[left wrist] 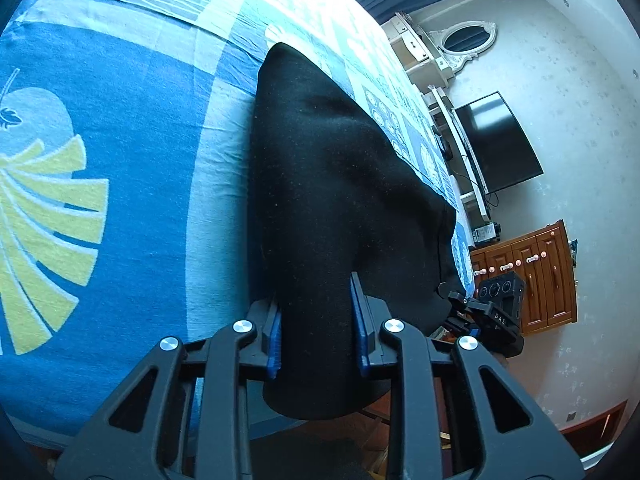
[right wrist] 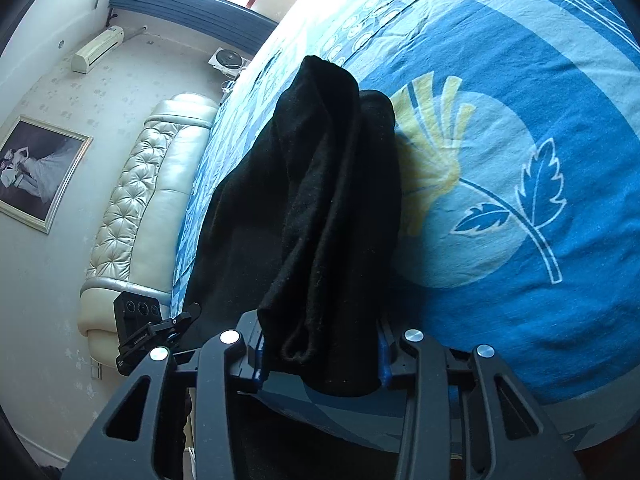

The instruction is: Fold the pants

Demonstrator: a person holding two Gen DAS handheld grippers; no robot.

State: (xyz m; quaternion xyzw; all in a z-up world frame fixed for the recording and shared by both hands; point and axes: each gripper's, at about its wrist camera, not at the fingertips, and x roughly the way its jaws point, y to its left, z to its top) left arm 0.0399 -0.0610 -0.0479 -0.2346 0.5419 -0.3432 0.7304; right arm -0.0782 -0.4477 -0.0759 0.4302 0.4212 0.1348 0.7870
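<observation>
Pants: black pants [left wrist: 332,184], lifted at near end, stretched from both grippers out over the bed; far end lies on the bedspread [left wrist: 120,160].
L gripper: left gripper [left wrist: 318,330] clenched on a thick bunch of pants fabric, blue pads [left wrist: 362,320] pressed against cloth each side.
R gripper: right gripper [right wrist: 322,354] clamped on another bunched end of the pants [right wrist: 320,208], hem rolled between its blue pads [right wrist: 383,354].
Bedspread: blue w/ pale leaf + yellow fan print, under the pants.
Bkgd, L view: TV [left wrist: 498,142], wood cabinet [left wrist: 532,276] by wall.
Bkgd, R view: tufted headboard [right wrist: 136,204], framed photo [right wrist: 36,172].
</observation>
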